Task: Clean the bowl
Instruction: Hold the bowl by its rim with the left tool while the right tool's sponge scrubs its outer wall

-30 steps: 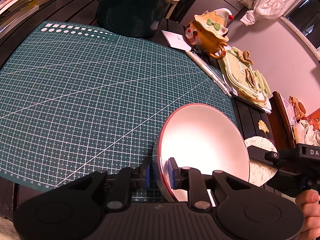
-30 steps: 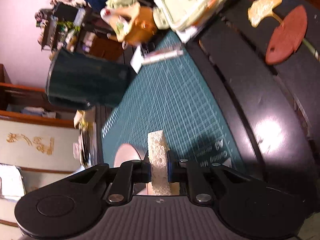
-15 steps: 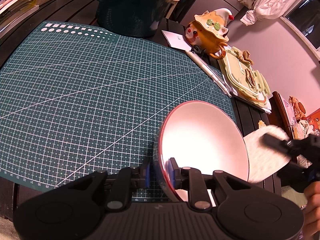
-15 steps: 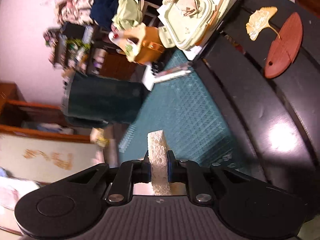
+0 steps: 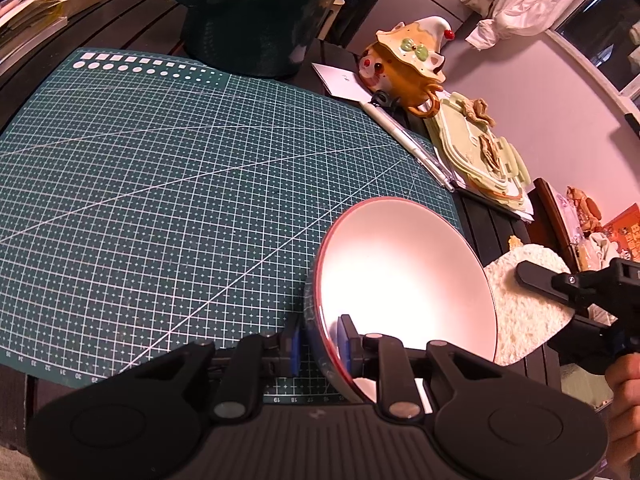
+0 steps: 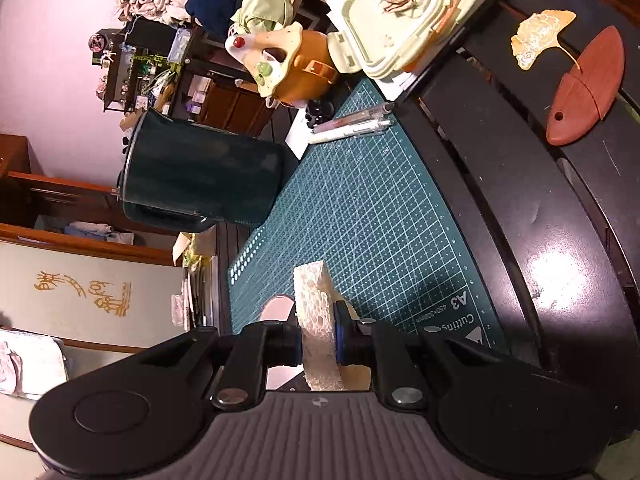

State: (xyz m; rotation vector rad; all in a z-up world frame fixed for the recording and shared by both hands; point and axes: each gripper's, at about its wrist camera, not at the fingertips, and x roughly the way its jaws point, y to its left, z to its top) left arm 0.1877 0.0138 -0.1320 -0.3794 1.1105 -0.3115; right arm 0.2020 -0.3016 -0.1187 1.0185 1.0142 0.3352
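dark slatted tabletop (image 5: 494, 220) carries a green cutting mat (image 5: 168, 184), and everything else sits around that mat: a big dark green jug (image 5: 256, 8) at its far edge, pens (image 5: 416, 148) and a pale lidded box (image 5: 480, 156) along its right side. your bowl (image 5: 404, 280) is at the mat's near right corner, tipped up on edge with its pale inside facing right. your left gripper (image 5: 318, 344) pinches the bowl's rim, one pad inside and one outside, so the bowl hangs from that grip. your right gripper (image 6: 318, 340) is clamped on a white sponge (image 6: 314, 320), which stands just beyond the bowl's right edge, off the mat; whether it touches the rim you cannot tell from here.

you look to be at the start of the wipe: both tools are in hand, but the sponge is not yet inside the bowl. next you need to bring the sponge's flat face over the rim onto the inner wall and sweep it round, holding the rim firmly so the bowl does not twist or slip.
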